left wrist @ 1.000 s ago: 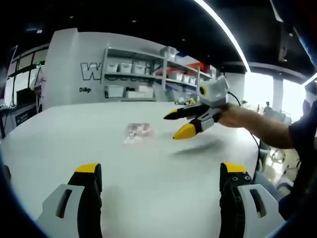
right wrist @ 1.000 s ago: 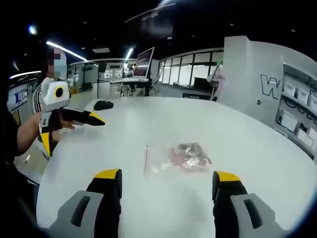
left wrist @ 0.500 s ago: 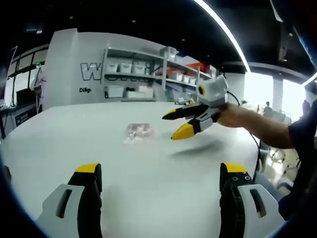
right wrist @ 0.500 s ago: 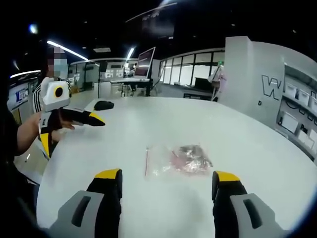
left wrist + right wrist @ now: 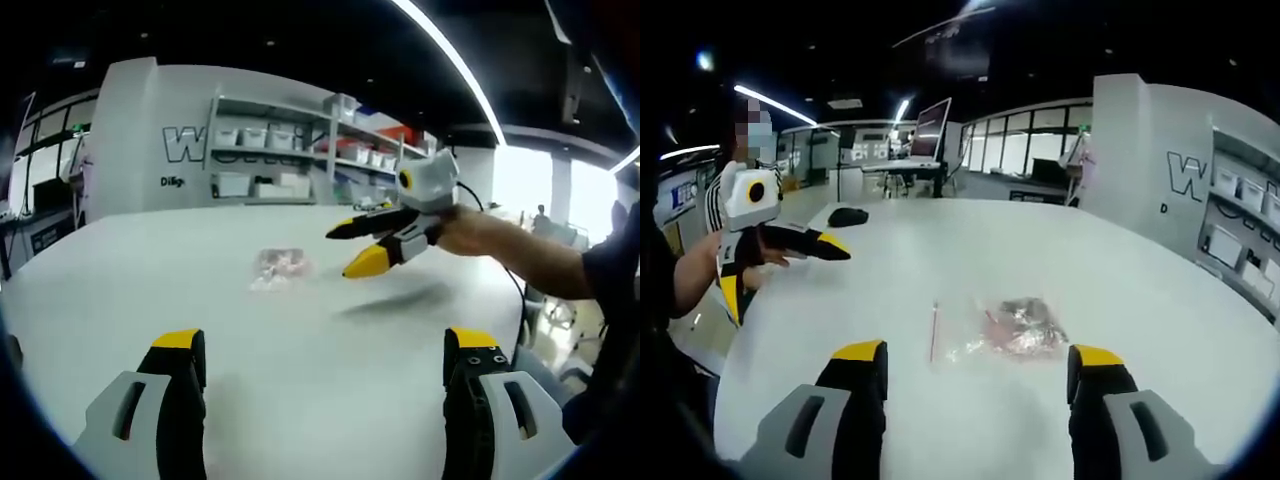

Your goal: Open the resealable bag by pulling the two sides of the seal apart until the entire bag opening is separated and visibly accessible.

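two grippers hover over a broad white table [image 5: 1160, 300], neither touching the resealable bag [image 5: 1005, 328], which lies flat on the tabletop with a dark, crumpled content inside and its reddish seal strip [image 5: 934, 330] running along the end that faces the left gripper's side. in the right gripper view the right gripper [image 5: 975, 385] has its yellow-tipped jaws spread wide, framing the bag just ahead of them, which looks like a lining-up for a descent onto one side of the seal. the left gripper [image 5: 835, 247] is held well off to the side near the table's edge, and from here its jaws look nearly together, though that cannot be told for sure; in the left gripper view its own jaws [image 5: 325, 375] stand wide apart with the bag [image 5: 278, 268] well ahead. the right gripper [image 5: 358, 248] shows there too, raised above the surface near the bag, casting a shadow below. the seal is judged not yet pulled. bare tabletop lies all around the bag, so both tools have room to come in; a computer mouse [image 5: 847, 214] sits far back, out of the way.
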`<state>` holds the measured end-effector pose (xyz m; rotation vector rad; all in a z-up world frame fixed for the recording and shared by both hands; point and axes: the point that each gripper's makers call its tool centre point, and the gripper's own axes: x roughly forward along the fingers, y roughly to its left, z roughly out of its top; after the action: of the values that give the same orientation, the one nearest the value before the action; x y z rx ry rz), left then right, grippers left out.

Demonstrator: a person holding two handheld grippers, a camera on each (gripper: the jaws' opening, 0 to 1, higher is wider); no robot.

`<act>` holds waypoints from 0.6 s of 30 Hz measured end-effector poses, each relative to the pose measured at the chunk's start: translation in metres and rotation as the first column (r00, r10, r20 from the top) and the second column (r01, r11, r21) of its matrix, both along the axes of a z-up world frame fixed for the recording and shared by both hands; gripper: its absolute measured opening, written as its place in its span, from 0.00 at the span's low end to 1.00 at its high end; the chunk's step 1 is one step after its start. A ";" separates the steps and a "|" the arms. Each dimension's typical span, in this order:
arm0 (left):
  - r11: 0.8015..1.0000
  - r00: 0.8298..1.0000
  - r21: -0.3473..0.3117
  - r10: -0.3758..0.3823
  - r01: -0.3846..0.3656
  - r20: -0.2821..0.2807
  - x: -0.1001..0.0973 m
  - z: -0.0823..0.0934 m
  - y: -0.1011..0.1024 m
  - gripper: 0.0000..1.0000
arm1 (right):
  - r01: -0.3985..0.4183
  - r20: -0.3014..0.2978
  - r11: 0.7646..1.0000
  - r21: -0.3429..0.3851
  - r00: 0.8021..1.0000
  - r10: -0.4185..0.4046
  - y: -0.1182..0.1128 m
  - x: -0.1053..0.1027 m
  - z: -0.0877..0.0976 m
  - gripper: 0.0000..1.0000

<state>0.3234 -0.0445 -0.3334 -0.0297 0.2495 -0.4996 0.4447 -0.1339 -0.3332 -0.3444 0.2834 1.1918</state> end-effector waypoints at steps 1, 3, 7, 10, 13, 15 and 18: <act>1.000 1.000 -0.001 0.000 0.000 0.000 0.000 0.000 0.000 0.98 | 0.000 -0.001 1.000 0.001 1.000 0.000 0.000 0.000 0.000 0.72; 1.000 1.000 0.000 0.002 -0.002 0.000 0.000 0.000 0.000 0.98 | 0.001 -0.001 1.000 0.000 1.000 -0.001 0.000 0.001 0.000 0.72; 1.000 1.000 0.000 0.000 0.000 -0.002 0.000 -0.001 0.000 0.98 | -0.003 -0.002 1.000 0.000 1.000 0.003 0.002 0.000 -0.001 0.72; 1.000 1.000 -0.001 -0.002 0.002 -0.001 0.000 -0.001 -0.002 0.98 | -0.003 -0.002 1.000 0.000 1.000 0.003 0.003 0.000 -0.002 0.71; 1.000 1.000 -0.001 -0.003 0.003 -0.001 0.000 -0.001 -0.002 0.98 | -0.004 -0.004 1.000 -0.002 1.000 0.004 0.003 0.000 -0.003 0.71; 1.000 1.000 -0.003 -0.001 0.001 -0.002 0.001 -0.001 -0.002 0.98 | -0.004 -0.004 1.000 -0.003 1.000 0.004 0.003 0.000 -0.003 0.71; 1.000 1.000 -0.001 -0.001 0.001 -0.005 0.001 -0.002 -0.001 0.98 | -0.003 -0.004 1.000 -0.007 1.000 0.003 0.003 0.001 -0.004 0.70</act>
<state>0.3241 -0.0458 -0.3357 -0.0315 0.2538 -0.5010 0.4457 -0.1311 -0.3373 -0.3492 0.2903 1.1949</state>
